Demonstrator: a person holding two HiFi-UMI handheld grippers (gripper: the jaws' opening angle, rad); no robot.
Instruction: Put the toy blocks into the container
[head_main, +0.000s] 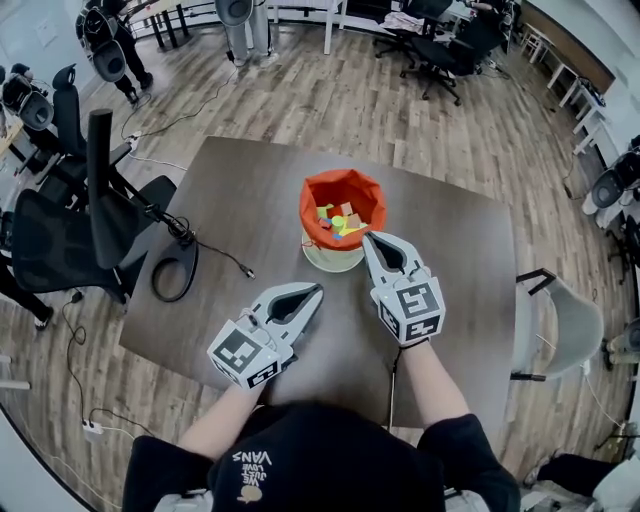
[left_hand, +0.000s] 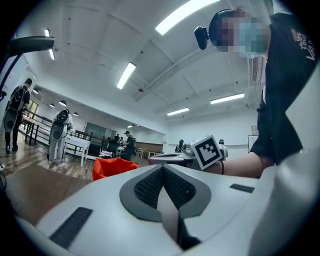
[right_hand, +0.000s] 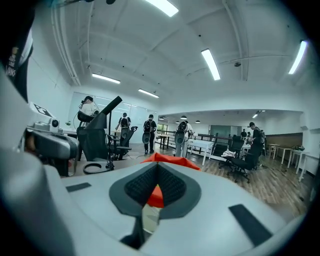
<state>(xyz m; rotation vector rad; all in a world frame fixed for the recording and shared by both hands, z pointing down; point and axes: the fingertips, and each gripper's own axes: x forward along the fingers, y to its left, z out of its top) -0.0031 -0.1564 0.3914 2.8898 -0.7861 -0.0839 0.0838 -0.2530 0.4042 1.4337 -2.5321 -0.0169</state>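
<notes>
The container, a pale bucket with an orange liner, stands mid-table with several coloured toy blocks inside. My right gripper is shut and empty, with its tip just at the container's near right rim. The left gripper lies lower left of the container, shut with nothing between its jaws. The left gripper view shows the orange liner ahead beyond the closed tips. In the right gripper view, the liner sits just past the closed tips. No loose block shows on the table.
A black cable with a looped strap lies on the brown table at its left edge. Black office chairs stand to the left and a grey chair to the right. People stand in the far background.
</notes>
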